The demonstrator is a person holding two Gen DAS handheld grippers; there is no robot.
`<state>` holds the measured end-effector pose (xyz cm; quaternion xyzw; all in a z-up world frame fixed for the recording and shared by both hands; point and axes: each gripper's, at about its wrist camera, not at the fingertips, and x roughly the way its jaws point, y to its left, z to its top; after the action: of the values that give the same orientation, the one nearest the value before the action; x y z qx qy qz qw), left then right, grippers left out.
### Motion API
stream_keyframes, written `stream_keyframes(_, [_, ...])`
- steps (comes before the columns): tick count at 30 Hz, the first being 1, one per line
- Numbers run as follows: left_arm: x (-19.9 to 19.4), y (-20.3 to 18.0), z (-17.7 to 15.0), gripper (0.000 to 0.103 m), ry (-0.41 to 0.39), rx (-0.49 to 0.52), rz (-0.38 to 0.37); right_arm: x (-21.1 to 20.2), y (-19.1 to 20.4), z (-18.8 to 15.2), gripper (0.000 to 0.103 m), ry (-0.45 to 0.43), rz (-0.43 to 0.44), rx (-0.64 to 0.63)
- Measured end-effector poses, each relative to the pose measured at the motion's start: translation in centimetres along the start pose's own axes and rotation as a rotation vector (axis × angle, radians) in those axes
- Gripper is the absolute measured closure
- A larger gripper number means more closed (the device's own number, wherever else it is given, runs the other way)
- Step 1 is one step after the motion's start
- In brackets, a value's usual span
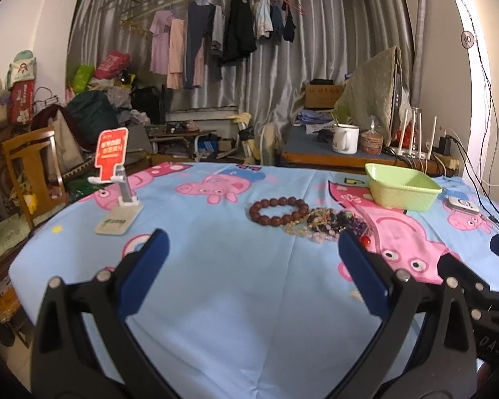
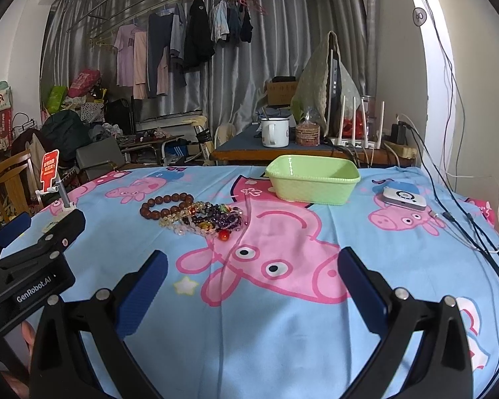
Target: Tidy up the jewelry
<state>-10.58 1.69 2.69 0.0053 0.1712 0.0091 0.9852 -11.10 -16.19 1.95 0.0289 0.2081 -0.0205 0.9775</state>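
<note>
Lying heaped, glossy round-beaded bracelets (image 2: 196, 214), ribbed basket (image 2: 312, 179)

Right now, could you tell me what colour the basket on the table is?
The basket is light green; the right wrist view shows it best.

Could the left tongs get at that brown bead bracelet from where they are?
Probably yes: the left tongs are open, and only bare cloth lies between them and the brown bead bracelet, at the pile's near-left edge.

L gripper (image 1: 252, 249) wide open over tablecloth (image 1: 216, 286); bead bracelets (image 1: 307, 219) just ahead, green basket (image 1: 402, 188) behind
</note>
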Motion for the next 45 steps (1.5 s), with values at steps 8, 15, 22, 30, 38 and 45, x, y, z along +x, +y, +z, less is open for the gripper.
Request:
stream_keyframes(8, [0.1,-0.2,-0.1,0.005,0.004,0.003,-0.005,0.5,-0.3,-0.1,0.027,0.029,-0.001,0.015])
stream_keyframes(15, [0.1,-0.5,-0.2,0.005,0.007,0.006,-0.004,1.0,-0.5,-0.3,0.027,0.05,-0.011,0.018])
stream_keyframes(22, [0.0,-1.0,-0.5,0.005,0.013,0.013,-0.008,1.1,-0.4,-0.3,0.027,0.047,-0.007,0.009])
stream_keyframes(30, [0.2,-1.0,-0.6,0.005,0.035,0.006,-0.014,0.9,-0.2,-0.3,0.027,0.043,-0.005,0.004])
stream_keyframes(38, [2.0,0.6,1.4,0.005,0.079,0.005,-0.031,0.9,-0.2,1.0,0.027,0.025,0.006,-0.019])
stream_keyframes(45, [5.0,1.6,3.5,0.005,0.132,0.041,-0.079,1.9,0.0,2.5,0.03,0.029,0.039,-0.038])
